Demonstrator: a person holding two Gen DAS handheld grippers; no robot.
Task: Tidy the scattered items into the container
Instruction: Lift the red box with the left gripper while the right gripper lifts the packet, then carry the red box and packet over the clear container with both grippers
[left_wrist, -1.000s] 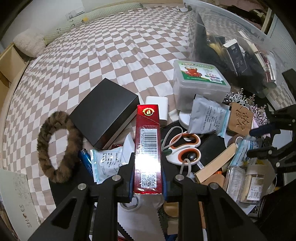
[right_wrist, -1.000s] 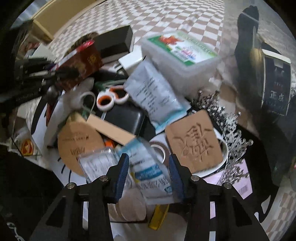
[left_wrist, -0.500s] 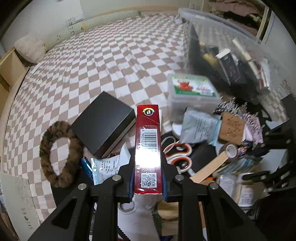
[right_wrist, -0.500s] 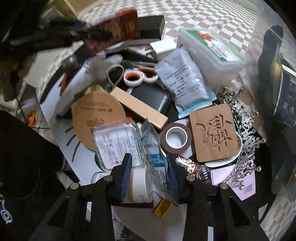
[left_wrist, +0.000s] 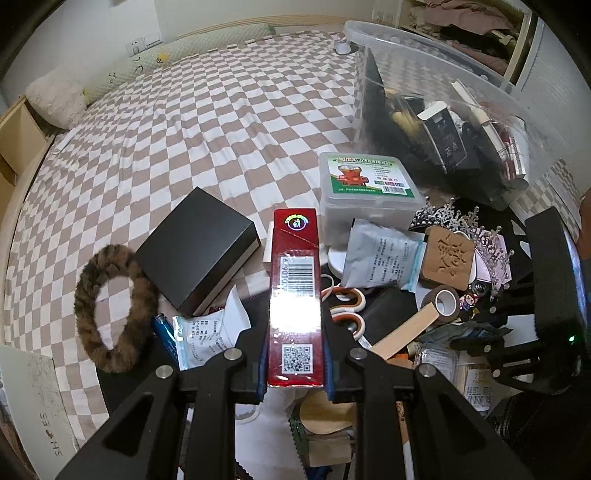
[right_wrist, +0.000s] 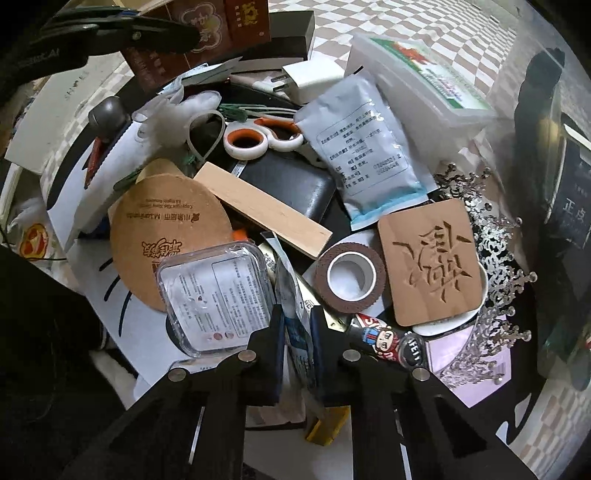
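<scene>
A bed covered with a brown-and-white checkered sheet (left_wrist: 192, 122) fills the room's middle, with a long patterned bolster (left_wrist: 184, 55) and a fluffy white pillow (left_wrist: 55, 99) along its far edge below a pale wall. At the near end of the sheet lies a heap of scattered items, and behind it to the right stands a clear plastic storage bin (left_wrist: 443, 62) already holding dark boxes and other things.

The left gripper (left_wrist: 295, 354) is clamped on a long red carton (left_wrist: 295, 295), barcode side up, held above the heap and well short of the bin. Near it lie a black box (left_wrist: 195, 247), a furry brown ring (left_wrist: 110, 310) and a lidded plastic case with a green label (left_wrist: 365, 188).

The right gripper (right_wrist: 297, 343) is pinched on a thin blue-and-white sachet (right_wrist: 291, 295), its jaws nearly together, low over the heap. Just beside it sit a clear lidded tub (right_wrist: 214, 295), a roll of brown tape (right_wrist: 351, 277), a carved wooden coaster (right_wrist: 432, 262), a wooden slat (right_wrist: 262, 210) and orange-handled scissors (right_wrist: 258, 138).
</scene>
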